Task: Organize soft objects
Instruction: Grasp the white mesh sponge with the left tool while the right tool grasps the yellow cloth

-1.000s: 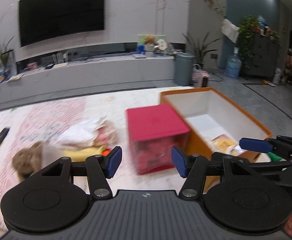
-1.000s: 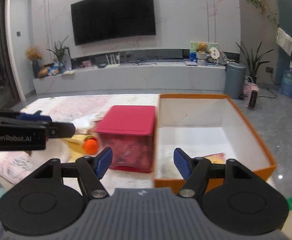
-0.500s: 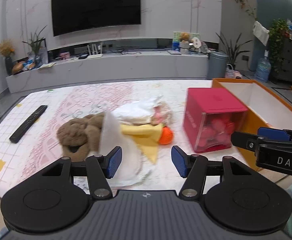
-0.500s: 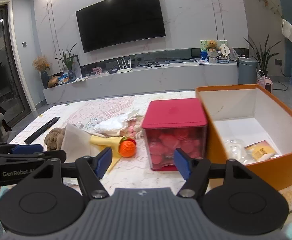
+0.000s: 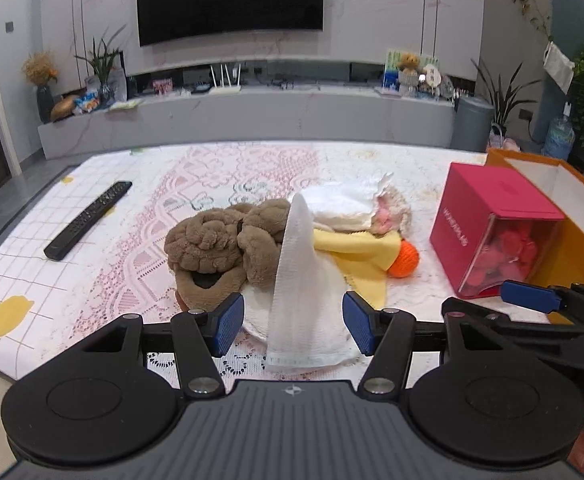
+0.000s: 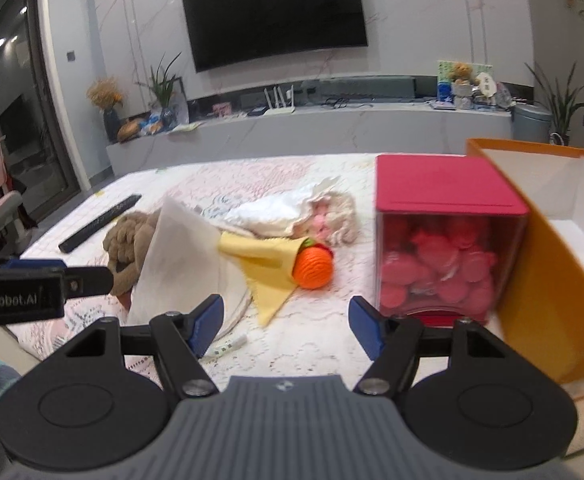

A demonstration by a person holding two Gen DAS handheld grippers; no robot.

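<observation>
I see the left gripper (image 5: 292, 322) spread wide and empty, hanging over the white cloth (image 5: 304, 280) that stands up in a fold near the mat's (image 5: 91, 280) front edge. The right gripper (image 6: 285, 326) is likewise released, holding nothing. The brown plush toy (image 5: 219, 240) touches the cloth; a yellow cloth (image 6: 267, 268) and orange ball (image 6: 314, 266) lie beside it. The red box (image 6: 448, 240) sits against the orange bin (image 6: 540, 292) at the mat's right edge. A remote (image 5: 87, 220) lies well apart, left.
</observation>
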